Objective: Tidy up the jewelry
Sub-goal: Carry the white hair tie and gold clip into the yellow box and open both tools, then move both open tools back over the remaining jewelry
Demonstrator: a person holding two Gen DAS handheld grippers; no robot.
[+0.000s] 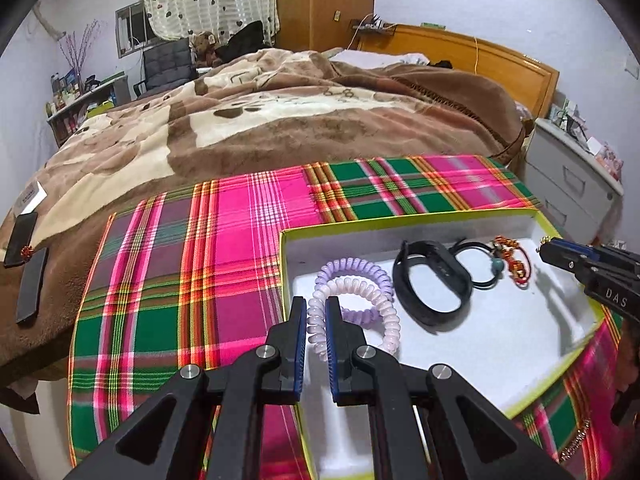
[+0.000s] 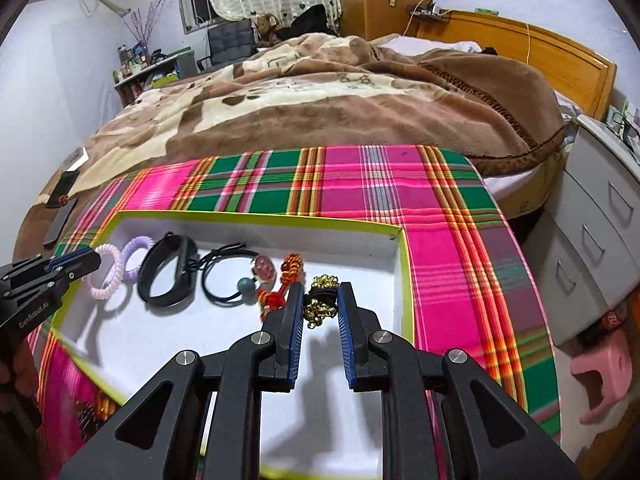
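I've got the left gripper (image 1: 316, 320) clamped on the pink coil (image 1: 352, 308) and the right gripper (image 2: 319, 304) pinching the bell bracelet (image 2: 320, 300), both over the box (image 2: 256, 216). I'd lower them gently into clear spots.

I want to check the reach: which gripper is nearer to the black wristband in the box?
Left. The left gripper holds the pink coil hair tie right beside the black wristband; the right gripper, holding gold bells, is beyond the black hair tie.
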